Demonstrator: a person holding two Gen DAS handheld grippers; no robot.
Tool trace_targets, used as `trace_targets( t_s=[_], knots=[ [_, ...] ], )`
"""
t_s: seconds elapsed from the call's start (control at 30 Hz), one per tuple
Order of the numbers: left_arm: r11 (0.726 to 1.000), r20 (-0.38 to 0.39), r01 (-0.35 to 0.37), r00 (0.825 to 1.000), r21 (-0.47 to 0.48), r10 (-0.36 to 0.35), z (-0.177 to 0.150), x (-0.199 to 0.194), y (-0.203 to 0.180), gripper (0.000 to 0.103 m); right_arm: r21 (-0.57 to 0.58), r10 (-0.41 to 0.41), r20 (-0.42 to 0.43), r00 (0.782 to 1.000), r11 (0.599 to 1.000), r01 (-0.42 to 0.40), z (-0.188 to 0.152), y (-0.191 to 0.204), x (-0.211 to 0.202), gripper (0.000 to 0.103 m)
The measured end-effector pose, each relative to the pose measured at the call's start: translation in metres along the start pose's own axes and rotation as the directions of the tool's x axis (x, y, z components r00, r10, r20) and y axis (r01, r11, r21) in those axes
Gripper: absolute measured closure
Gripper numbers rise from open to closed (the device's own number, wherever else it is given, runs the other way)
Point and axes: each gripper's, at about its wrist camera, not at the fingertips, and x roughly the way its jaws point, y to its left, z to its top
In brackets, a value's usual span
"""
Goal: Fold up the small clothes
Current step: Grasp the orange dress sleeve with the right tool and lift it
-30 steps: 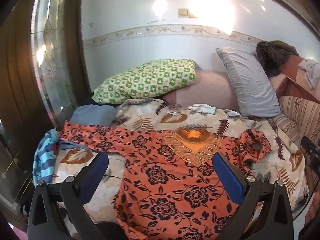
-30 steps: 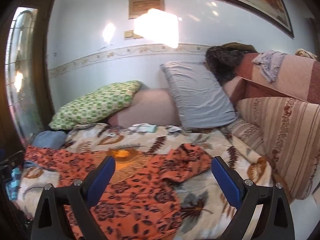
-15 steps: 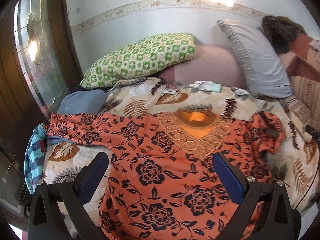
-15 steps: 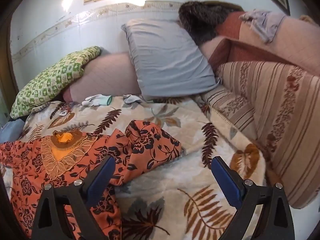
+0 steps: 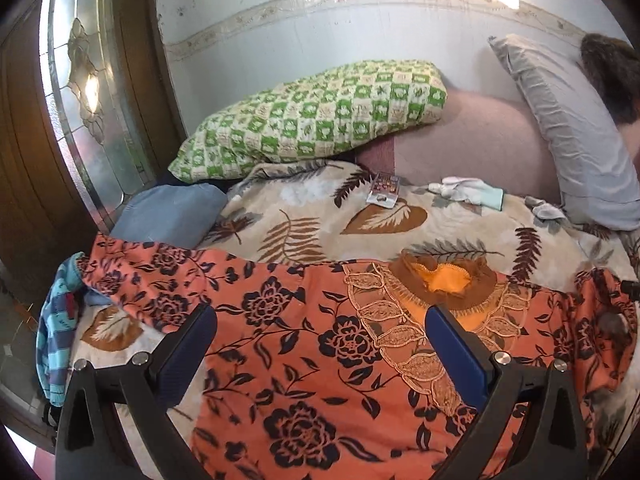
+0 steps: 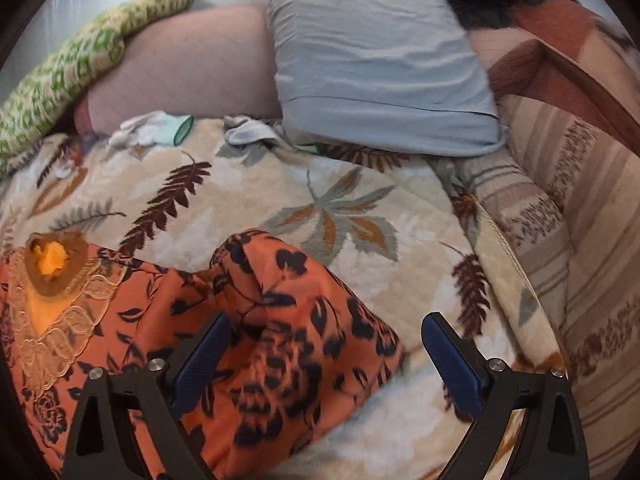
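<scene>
1. Orange floral shirt (image 5: 304, 344) is lying spread on the leaf-print blanket (image 5: 320, 216).
2. Left tool (image 5: 320, 344) is hovering open above its chest.
3. Right tool (image 6: 326, 344) is hovering open over the bunched sleeve (image 6: 296, 304).

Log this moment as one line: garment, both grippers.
orange floral top: spread on leaf blanket, one sleeve bunched | left gripper: open, empty | right gripper: open over bunched sleeve

This is a home bedroom, shown by a bed under a leaf-patterned blanket (image 5: 304, 216), a green checked pillow (image 5: 320, 112) and a grey pillow (image 6: 372, 52) against the wall, and a wooden door (image 5: 36, 120) with patterned glass.
</scene>
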Motion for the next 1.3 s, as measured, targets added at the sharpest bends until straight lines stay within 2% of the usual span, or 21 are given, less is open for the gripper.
trace_targets(
  t_s=[0.2, 0.23, 0.27, 0.3, 0.33, 0.4, 0.5, 0.57, 0.7, 0.77, 0.83, 0.9, 0.93, 0.97, 1.0, 1.03, 1.07, 1.1, 1.13, 1.23, 1.3],
  knots=[
    [0.997, -0.060, 0.000, 0.998, 0.072, 0.004, -0.018, 0.034, -0.002, 0.000, -0.130, -0.043, -0.123, 0.991, 0.991, 0.027, 0.030, 0.035, 0.058, 0.007],
    [0.997, -0.058, 0.000, 0.998, 0.082, 0.005, -0.019, 0.037, -0.001, 0.000, -0.144, -0.066, -0.143, 0.988, 0.989, 0.045, 0.031, 0.038, 0.068, 0.011],
    [0.996, -0.053, -0.004, 0.999, 0.086, 0.009, -0.019, 0.037, 0.001, 0.000, -0.157, -0.093, -0.158, 0.983, 0.985, 0.068, 0.031, 0.038, 0.078, 0.033],
    [0.996, -0.048, -0.006, 0.999, 0.087, 0.011, -0.019, 0.038, 0.002, 0.000, -0.144, -0.080, -0.178, 0.981, 0.988, 0.055, 0.029, 0.035, 0.085, 0.054],
    [0.997, -0.045, -0.004, 0.999, 0.082, 0.008, -0.016, 0.039, 0.006, 0.000, -0.105, -0.048, -0.196, 0.979, 0.994, 0.028, 0.026, 0.025, 0.088, 0.080],
    [0.997, -0.050, -0.009, 0.999, 0.074, 0.012, -0.015, 0.042, 0.009, 0.000, -0.003, 0.010, -0.161, 0.987, 1.000, -0.011, 0.023, 0.002, 0.083, 0.081],
    [0.998, -0.061, -0.007, 0.998, 0.066, 0.011, -0.016, 0.046, 0.013, 0.000, 0.102, 0.015, -0.081, 0.997, 0.995, -0.007, 0.018, -0.037, 0.064, 0.086],
    [0.997, -0.058, -0.014, 0.998, 0.074, 0.019, -0.017, 0.046, 0.012, 0.000, 0.234, 0.025, -0.011, 1.000, 0.972, -0.021, 0.012, -0.081, 0.044, 0.087],
    [0.996, -0.042, -0.023, 0.999, 0.082, 0.026, -0.018, 0.045, 0.010, 0.000, 0.492, 0.037, 0.112, 0.993, 0.866, -0.088, -0.003, -0.175, 0.005, 0.088],
    [0.996, -0.038, -0.028, 0.999, 0.084, 0.031, -0.018, 0.046, 0.008, 0.000, 0.607, 0.037, 0.170, 0.985, 0.783, -0.134, -0.019, -0.224, -0.009, 0.089],
    [0.995, -0.039, -0.030, 0.999, 0.090, 0.034, -0.019, 0.047, 0.008, 0.000, 0.711, 0.044, 0.221, 0.974, 0.677, -0.192, -0.045, -0.264, -0.018, 0.089],
    [0.995, -0.037, -0.036, 0.999, 0.095, 0.040, -0.020, 0.048, 0.007, 0.000, 0.777, 0.039, 0.231, 0.972, 0.593, -0.209, -0.071, -0.291, -0.020, 0.089],
    [0.995, -0.036, -0.038, 0.998, 0.095, 0.042, -0.020, 0.048, 0.007, 0.000, 0.794, 0.050, 0.220, 0.974, 0.571, -0.209, -0.082, -0.299, -0.018, 0.089],
    [0.995, -0.034, -0.038, 0.999, 0.090, 0.041, -0.020, 0.047, 0.008, 0.000, 0.799, 0.106, 0.223, 0.969, 0.549, -0.244, -0.092, -0.303, -0.011, 0.089],
    [0.996, -0.030, -0.037, 0.999, 0.085, 0.040, -0.021, 0.047, 0.009, 0.000, 0.800, 0.181, 0.253, 0.950, 0.512, -0.311, -0.101, -0.307, -0.005, 0.089],
    [0.996, -0.025, -0.037, 0.999, 0.081, 0.039, -0.020, 0.046, 0.009, 0.000, 0.805, 0.261, 0.295, 0.919, 0.451, -0.386, -0.108, -0.305, 0.001, 0.088],
    [0.996, -0.022, -0.038, 0.999, 0.080, 0.040, -0.020, 0.046, 0.009, 0.000, 0.811, 0.300, 0.324, 0.897, 0.401, -0.427, -0.115, -0.301, 0.003, 0.088],
    [0.996, -0.022, -0.041, 0.999, 0.079, 0.043, -0.020, 0.046, 0.010, 0.000, 0.812, 0.318, 0.346, 0.882, 0.369, -0.452, -0.121, -0.295, 0.000, 0.088],
    [0.996, -0.023, -0.045, 0.999, 0.074, 0.047, -0.019, 0.046, 0.010, 0.000, 0.803, 0.324, 0.374, 0.869, 0.355, -0.478, -0.127, -0.286, -0.005, 0.088],
    [0.997, -0.031, -0.039, 0.999, 0.065, 0.041, -0.020, 0.047, 0.012, 0.000, 0.779, 0.334, 0.384, 0.861, 0.384, -0.496, -0.143, -0.258, -0.013, 0.081],
    [0.997, -0.032, -0.033, 0.999, 0.067, 0.035, -0.020, 0.046, 0.011, 0.000, 0.788, 0.366, 0.384, 0.848, 0.350, -0.508, -0.161, -0.244, -0.011, 0.074]
  ],
)
